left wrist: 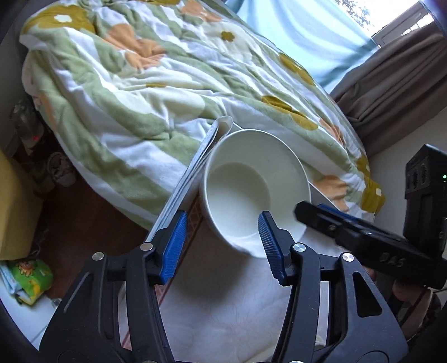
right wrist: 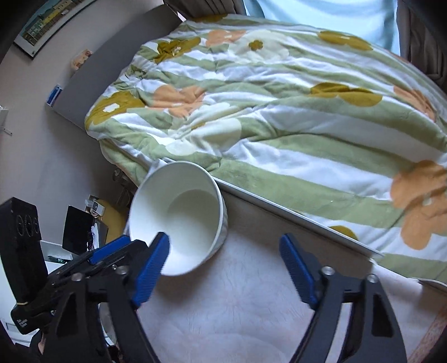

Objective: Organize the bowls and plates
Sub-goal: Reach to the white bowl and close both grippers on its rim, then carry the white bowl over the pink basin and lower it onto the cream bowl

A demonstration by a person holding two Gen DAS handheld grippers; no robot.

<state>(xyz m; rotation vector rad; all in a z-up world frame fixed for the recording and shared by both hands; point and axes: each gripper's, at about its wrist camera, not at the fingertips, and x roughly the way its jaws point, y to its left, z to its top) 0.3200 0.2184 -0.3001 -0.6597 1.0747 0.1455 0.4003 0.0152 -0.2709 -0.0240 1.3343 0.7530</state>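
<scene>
The largest item in your field was the bed's floral quilt (left wrist: pixel 156 92), green and white striped with orange and mustard flowers, filling the upper part of both wrist views. Behind it hung a pale blue curtain (left wrist: pixel 301 30) with a brown drape (left wrist: pixel 391 81) beside it. On the wall in the right wrist view you had a framed picture (right wrist: pixel 47 22) above the grey headboard (right wrist: pixel 117 58).

Your work surface was a table (right wrist: pixel 279 215) pushed against the bed, its metal edge just beside the quilt, and covered nearer you with a white fluffy cloth (right wrist: pixel 237 301).

The task item was a single white bowl (left wrist: pixel 251 190), empty, sitting on the cloth near the table's far left corner, close to the bed edge.

Your left gripper (left wrist: pixel 222 245) was spread wide, with one blue finger pad (left wrist: pixel 266 245) overlapping the bowl's near rim and the other outside the bowl on the left; I could not tell whether the pad touched the bowl. Nothing was pinched.

Your right gripper (right wrist: pixel 229 268) was likewise spread wide and holding nothing. Its left pad (right wrist: pixel 152 265) lay at the bowl's near rim; the right pad (right wrist: pixel 299 268) stood well apart over the cloth. In each view the other gripper appeared at the edge beside the bowl.
</scene>
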